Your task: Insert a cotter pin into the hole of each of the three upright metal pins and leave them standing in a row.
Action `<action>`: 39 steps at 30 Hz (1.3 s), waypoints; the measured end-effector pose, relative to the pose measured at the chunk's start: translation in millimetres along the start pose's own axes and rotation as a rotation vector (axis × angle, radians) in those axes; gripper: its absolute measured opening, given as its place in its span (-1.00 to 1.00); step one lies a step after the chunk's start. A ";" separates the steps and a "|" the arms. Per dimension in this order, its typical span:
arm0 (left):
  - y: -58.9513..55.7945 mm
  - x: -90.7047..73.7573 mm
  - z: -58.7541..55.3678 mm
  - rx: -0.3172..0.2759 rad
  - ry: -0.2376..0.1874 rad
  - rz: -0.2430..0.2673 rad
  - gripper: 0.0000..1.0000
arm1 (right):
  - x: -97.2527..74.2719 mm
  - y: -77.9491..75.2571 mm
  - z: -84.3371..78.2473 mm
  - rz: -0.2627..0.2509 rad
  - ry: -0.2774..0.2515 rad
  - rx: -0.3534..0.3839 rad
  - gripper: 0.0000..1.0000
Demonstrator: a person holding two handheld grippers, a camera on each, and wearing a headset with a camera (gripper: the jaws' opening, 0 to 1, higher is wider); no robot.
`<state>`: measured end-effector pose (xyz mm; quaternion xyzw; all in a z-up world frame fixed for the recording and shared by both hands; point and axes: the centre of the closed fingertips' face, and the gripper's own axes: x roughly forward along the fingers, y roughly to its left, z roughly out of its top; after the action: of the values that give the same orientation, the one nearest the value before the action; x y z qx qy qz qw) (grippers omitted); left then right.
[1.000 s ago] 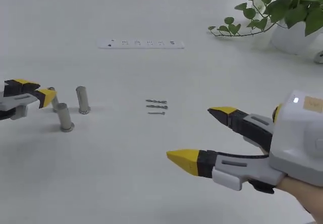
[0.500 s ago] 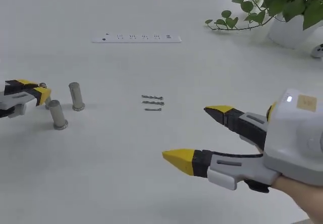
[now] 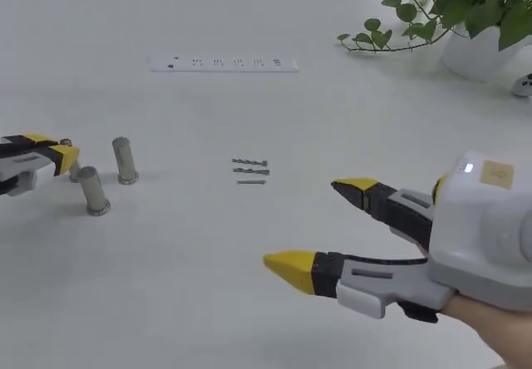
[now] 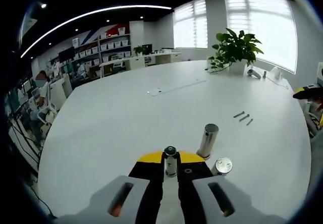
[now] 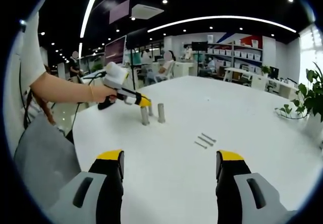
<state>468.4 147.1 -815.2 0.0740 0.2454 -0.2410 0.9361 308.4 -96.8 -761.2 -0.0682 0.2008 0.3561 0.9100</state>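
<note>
In the head view, three cotter pins [image 3: 249, 172] lie side by side on the white table [image 3: 249, 302]. Well to the left of the cotter pins stand three upright metal pins. The left gripper [image 3: 68, 157] comes in from the left edge, and its yellow tips are at the first metal pin [image 3: 75, 172], the one farthest from the cotter pins. The second metal pin [image 3: 125, 159] and the third metal pin [image 3: 92, 191] stand free, a little nearer to the cotter pins. The right gripper [image 3: 320, 228] is on the near right side of the cotter pins, above the table. Its jaws are spread wide and hold nothing.

In the left gripper view, the jaws are almost together and clamp the first metal pin, which is upright between the tips. The other two pins are just to its right, and the cotter pins lie farther right.

In the right gripper view, both jaws are far apart and empty. The cotter pins lie ahead between them, and the metal pins stand beyond, to the left.
</note>
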 end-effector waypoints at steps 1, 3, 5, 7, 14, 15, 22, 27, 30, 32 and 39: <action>0.9 -1.2 -0.4 -0.001 0.003 0.003 -0.86 | 0.2 0.1 0.2 0.001 0.000 -0.002 0.51; 2.2 -4.0 -1.3 0.000 0.009 0.009 -0.86 | 0.1 0.6 0.7 0.002 0.000 -0.003 0.51; 3.7 -8.2 -0.8 0.001 0.007 0.017 -0.86 | 0.0 1.0 1.2 0.004 -0.001 -0.006 0.51; 4.8 -12.8 0.6 -0.004 0.001 0.023 -0.86 | -0.1 1.7 1.4 0.005 0.000 -0.008 0.51; 1.7 -26.9 0.6 -0.009 0.004 0.032 -0.86 | -0.5 7.2 2.8 0.019 -0.008 -0.015 0.51; 1.2 -28.5 0.3 -0.009 0.005 0.033 -0.86 | -0.5 7.8 2.8 0.020 -0.008 -0.015 0.51; -8.6 -45.7 -5.3 -0.015 0.012 0.041 -0.86 | -2.2 10.6 3.4 0.030 -0.013 -0.021 0.51; -23.0 -56.3 -6.5 -0.014 0.007 0.033 -0.86 | -3.2 11.8 0.0 0.033 -0.008 -0.014 0.51; -33.8 -61.1 -6.9 -0.013 0.008 0.023 -0.86 | -3.5 13.0 -2.5 0.035 0.000 -0.017 0.51; -41.2 -63.3 -7.3 -0.016 0.005 0.015 -0.86 | -3.7 13.4 -3.5 0.034 0.003 -0.019 0.51; -65.7 -67.1 -6.3 -0.023 -0.001 -0.019 -0.86 | -3.6 17.6 -5.6 0.044 0.007 -0.021 0.50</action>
<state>382.4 119.2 -788.8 0.0606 0.2483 -0.2469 0.9347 292.4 -87.5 -764.5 -0.0745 0.2016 0.3777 0.9006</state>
